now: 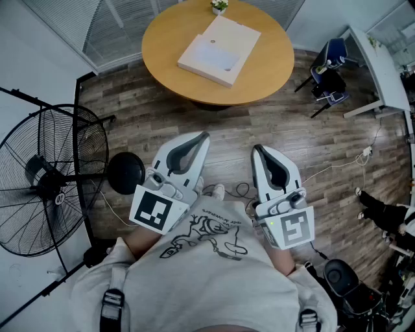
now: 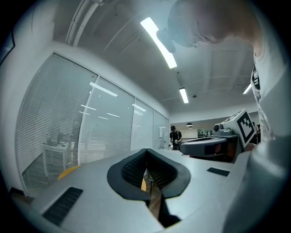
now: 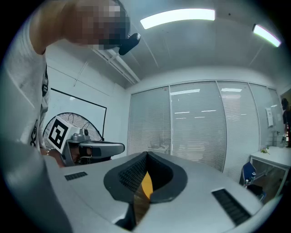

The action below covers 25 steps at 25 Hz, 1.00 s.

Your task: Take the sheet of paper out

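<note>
A flat white box (image 1: 219,50) lies on the round wooden table (image 1: 165,39) at the top of the head view; I see no separate sheet of paper. Both grippers hover close to the person's chest, well short of the table and pointing toward it. My left gripper (image 1: 206,135) is shut, its black pads meeting at the tips with nothing between them (image 2: 146,151). My right gripper (image 1: 257,148) is also shut and empty (image 3: 146,154). A sliver of orange tabletop shows through the gap behind each pair of jaws.
A large standing fan (image 1: 52,178) and its black round base (image 1: 125,173) stand at the left. A small plant (image 1: 219,6) sits at the table's far edge. At the right are a blue chair (image 1: 331,71), a white desk (image 1: 382,65) and floor cables (image 1: 337,167).
</note>
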Each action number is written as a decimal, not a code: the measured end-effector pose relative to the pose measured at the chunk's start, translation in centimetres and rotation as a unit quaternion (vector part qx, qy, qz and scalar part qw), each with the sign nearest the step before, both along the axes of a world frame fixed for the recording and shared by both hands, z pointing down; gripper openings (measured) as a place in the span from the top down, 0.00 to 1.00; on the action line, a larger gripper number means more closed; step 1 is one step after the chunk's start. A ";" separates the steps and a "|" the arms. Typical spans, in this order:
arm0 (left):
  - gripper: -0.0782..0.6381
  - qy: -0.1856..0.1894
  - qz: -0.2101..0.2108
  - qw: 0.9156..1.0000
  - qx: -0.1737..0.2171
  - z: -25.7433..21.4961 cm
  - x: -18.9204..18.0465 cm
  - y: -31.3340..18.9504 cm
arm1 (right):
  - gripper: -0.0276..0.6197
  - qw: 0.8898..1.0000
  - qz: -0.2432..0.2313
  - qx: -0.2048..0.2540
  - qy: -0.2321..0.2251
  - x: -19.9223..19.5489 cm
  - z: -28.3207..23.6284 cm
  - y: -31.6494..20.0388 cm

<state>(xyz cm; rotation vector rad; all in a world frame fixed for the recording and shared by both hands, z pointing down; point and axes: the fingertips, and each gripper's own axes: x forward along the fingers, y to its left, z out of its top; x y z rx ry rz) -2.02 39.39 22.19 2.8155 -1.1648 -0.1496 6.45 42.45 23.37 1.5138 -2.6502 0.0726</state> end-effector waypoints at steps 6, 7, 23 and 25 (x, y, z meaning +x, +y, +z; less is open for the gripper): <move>0.86 0.001 -0.001 1.000 -0.002 0.2 -2.3 -0.9 | 0.95 1.000 0.001 0.017 -0.003 -2.7 -0.7 -1.1; 0.86 0.001 -0.001 1.000 -0.002 0.3 -2.7 -1.0 | 0.95 1.000 0.000 0.019 -0.003 -3.1 -0.6 -1.1; 0.86 0.006 0.002 1.000 -0.011 1.3 -10.0 -3.2 | 0.95 0.999 0.034 0.043 0.006 -9.8 -2.9 -4.2; 0.86 0.005 0.004 1.000 -0.012 1.4 -10.6 -3.6 | 0.95 0.999 0.041 0.030 0.013 -9.9 -1.7 -4.2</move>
